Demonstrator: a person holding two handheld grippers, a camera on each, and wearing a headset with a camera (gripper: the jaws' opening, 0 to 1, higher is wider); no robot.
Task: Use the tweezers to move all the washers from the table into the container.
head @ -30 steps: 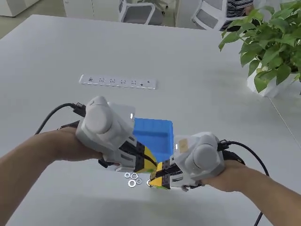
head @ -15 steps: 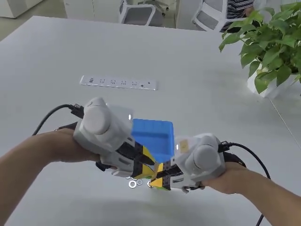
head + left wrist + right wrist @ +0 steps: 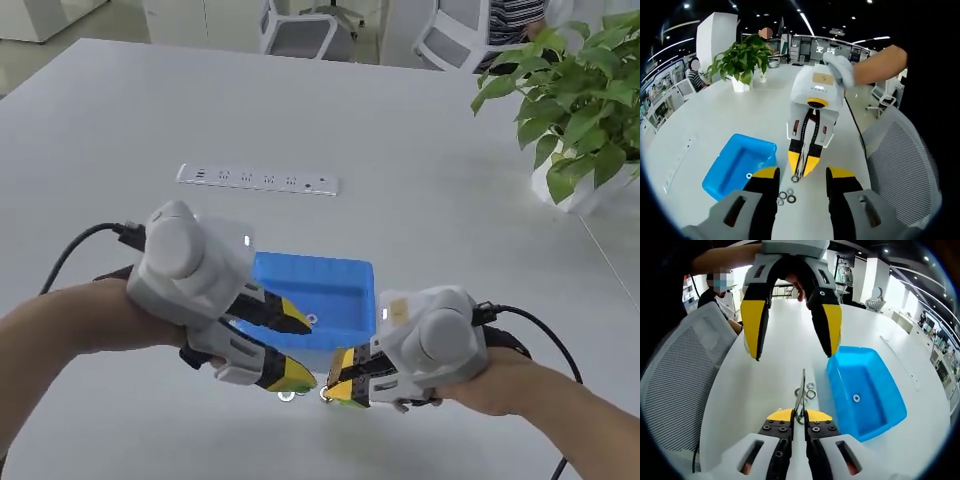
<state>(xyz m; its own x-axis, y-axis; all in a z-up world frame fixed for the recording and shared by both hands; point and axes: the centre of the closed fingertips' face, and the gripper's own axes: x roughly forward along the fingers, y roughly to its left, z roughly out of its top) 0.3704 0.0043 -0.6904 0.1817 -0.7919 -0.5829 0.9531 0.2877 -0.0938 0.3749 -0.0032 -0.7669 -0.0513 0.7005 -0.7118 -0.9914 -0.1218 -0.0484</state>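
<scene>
Barely begun, by the look of it; one washer (image 3: 856, 398) is lying on the floor of the blue container (image 3: 875, 365), and the loose washers (image 3: 811, 394) are sitting on the table (image 3: 420, 150) in a tight cluster just beside the container's long wall, between it and the table edge where the mesh chair stands.

Count of loose ones is coming out at four, possibly five; they are lying close together and are small, so I am not pressing it further. So roughly one in, four or five left to carry.

The right gripper (image 3: 800, 415) is clamping the tweezers (image 3: 801, 390) between pinched jaws, the tips reaching down to the cluster; in the left gripper view one washer is lying right at the tips, and I cannot tell whether it is being pinched. The left gripper (image 3: 803, 173) is hanging over the same spot with its jaws spread wide and nothing between them.

Tally:
- one container
- one pair of tweezers
- two grippers
- one power strip (image 3: 258, 180) lying toward the far side of the table
- one potted plant (image 3: 570, 90) standing near the far right edge
</scene>
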